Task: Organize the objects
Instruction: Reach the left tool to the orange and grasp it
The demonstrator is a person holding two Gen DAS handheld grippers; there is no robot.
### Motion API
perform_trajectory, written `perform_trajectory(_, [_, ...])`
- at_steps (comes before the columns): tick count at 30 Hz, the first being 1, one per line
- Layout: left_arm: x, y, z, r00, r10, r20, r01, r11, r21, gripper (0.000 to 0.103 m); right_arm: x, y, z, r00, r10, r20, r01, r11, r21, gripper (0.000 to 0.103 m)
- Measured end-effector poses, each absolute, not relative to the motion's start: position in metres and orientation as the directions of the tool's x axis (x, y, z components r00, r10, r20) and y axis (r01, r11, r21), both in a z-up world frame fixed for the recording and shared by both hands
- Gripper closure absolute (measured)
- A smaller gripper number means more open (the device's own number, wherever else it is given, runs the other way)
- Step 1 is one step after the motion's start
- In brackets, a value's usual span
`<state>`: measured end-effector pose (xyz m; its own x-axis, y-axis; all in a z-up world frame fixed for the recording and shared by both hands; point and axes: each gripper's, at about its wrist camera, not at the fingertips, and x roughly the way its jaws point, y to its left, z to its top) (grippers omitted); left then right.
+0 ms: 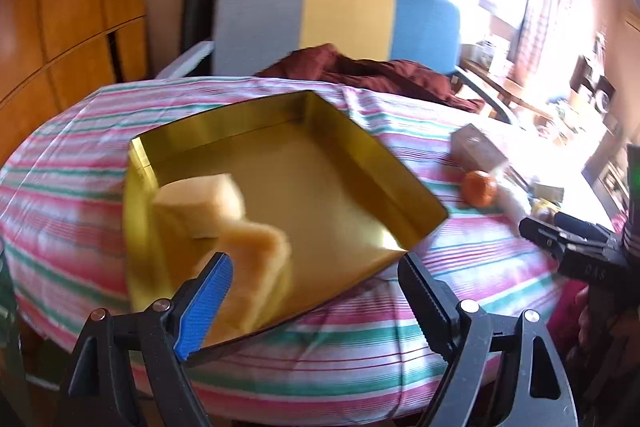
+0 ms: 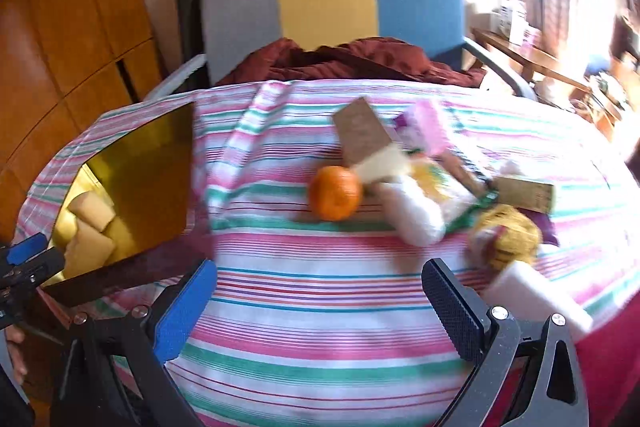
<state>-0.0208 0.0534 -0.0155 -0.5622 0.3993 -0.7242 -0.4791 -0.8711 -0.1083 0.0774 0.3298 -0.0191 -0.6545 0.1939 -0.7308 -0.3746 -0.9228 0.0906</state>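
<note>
Left hand-held gripper (image 1: 316, 271) spread above the gold tray (image 1: 340, 131) holding sponges (image 1: 200, 205); right hand-held gripper (image 2: 320, 291) spread, orange (image 2: 335, 192) just beyond it.

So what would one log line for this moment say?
left gripper: open, over gold tray | tray: two sponges | right gripper: open, empty | orange: on tablecloth, outside tray

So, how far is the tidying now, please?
Early stage. Done: two yellow sponges already lie in the gold tray. In hand: nothing; the left tool and right tool are both open and empty. Left: the orange, the brown packet, the white roll and the yellow netted item are on the striped cloth.
</note>
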Motion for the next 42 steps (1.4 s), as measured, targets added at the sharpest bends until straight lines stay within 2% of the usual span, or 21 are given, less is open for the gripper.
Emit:
perform_trajectory(5, [-0.015, 0.086, -0.014, -0.502, 0.462, -0.732, -0.574, -0.810, -0.118, 0.017, 0.109, 0.387, -0.012, -0.603, 0.279, -0.747, -0.500, -0.862, 0.081, 0.000])
perform_trajectory(9, [-0.012, 0.116, -0.016, -0.433, 0.506, -0.746, -0.633, -0.760, -0.148, 0.017, 0.127, 0.427, -0.003, -0.592, 0.272, -0.759, -0.574, -0.803, 0.160, 0.000])
perform_trajectory(12, [-0.010, 0.139, -0.016, -0.391, 0.526, -0.755, -0.664, -0.730, -0.165, 0.017, 0.133, 0.440, 0.005, -0.570, 0.325, -0.754, -0.607, -0.786, 0.120, 0.000])
perform_trajectory(15, [-0.010, 0.163, -0.018, -0.363, 0.537, -0.761, -0.694, -0.701, -0.163, 0.018, 0.139, 0.454, 0.005, -0.573, 0.309, -0.759, -0.617, -0.773, 0.151, 0.000])
perform_trajectory(19, [-0.011, 0.198, -0.020, -0.336, 0.547, -0.767, -0.731, -0.665, -0.154, 0.018, 0.144, 0.463, -0.004, -0.610, 0.209, -0.764, -0.610, -0.740, 0.283, 0.000])
perform_trajectory(29, [-0.043, 0.276, -0.043, -0.301, 0.530, -0.793, -0.778, -0.617, -0.118, 0.018, 0.150, 0.472, -0.010, -0.688, 0.086, -0.720, -0.548, -0.713, 0.438, 0.000])
perform_trajectory(34, [-0.061, 0.306, -0.056, -0.310, 0.514, -0.800, -0.783, -0.615, -0.091, 0.013, 0.150, 0.472, -0.010, -0.697, 0.071, -0.714, -0.539, -0.709, 0.455, 0.000])
perform_trajectory(40, [-0.081, 0.326, -0.079, -0.293, 0.472, -0.832, -0.772, -0.629, -0.086, 0.013, 0.150, 0.475, -0.013, -0.702, 0.050, -0.710, -0.531, -0.702, 0.475, 0.000])
perform_trajectory(42, [-0.084, 0.329, -0.083, -0.285, 0.471, -0.835, -0.770, -0.631, -0.093, 0.024, 0.149, 0.477, -0.014, -0.701, 0.040, -0.712, -0.530, -0.697, 0.483, 0.000])
